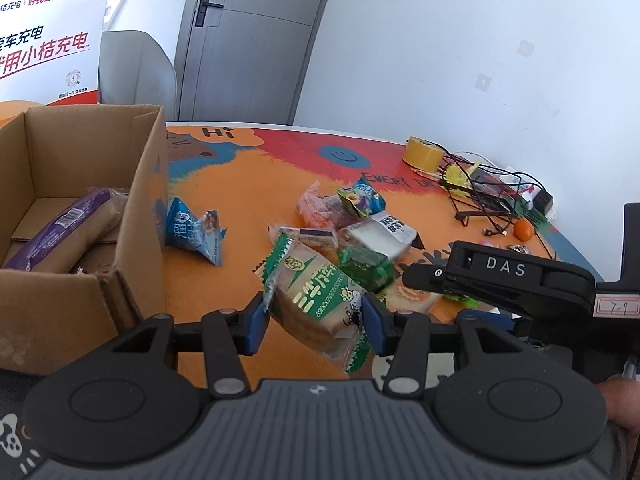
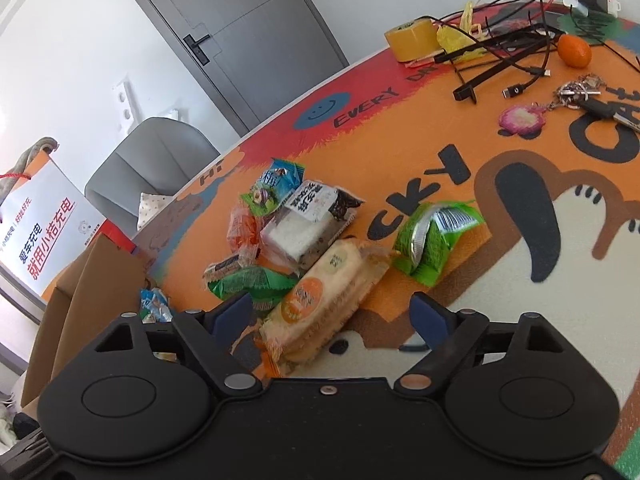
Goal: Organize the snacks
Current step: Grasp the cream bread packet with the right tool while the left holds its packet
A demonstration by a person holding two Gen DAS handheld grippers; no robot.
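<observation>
My left gripper [image 1: 316, 320] carries a snack toward the cardboard box [image 1: 132, 216] while my right gripper [image 2: 332, 312] lines up on the next.

Largest first: the cardboard box stands open on the orange table mat [image 2: 400, 128], a purple packet [image 1: 68, 224] already lying inside. Just right of the box, my left jaws are clenched on the green-and-brown biscuit pack [image 1: 316, 300], lifted clear, its long axis running away from me and tilted down toward the camera. I judge the next move is a swing left over the box rim, then release. Further right of the box, my right jaws stand wide apart, gripping nothing, straddling the orange-label cake bar [image 2: 324, 292], which lies diagonally, its far end pointing up-right; closing calls for squaring to its narrow width.
</observation>
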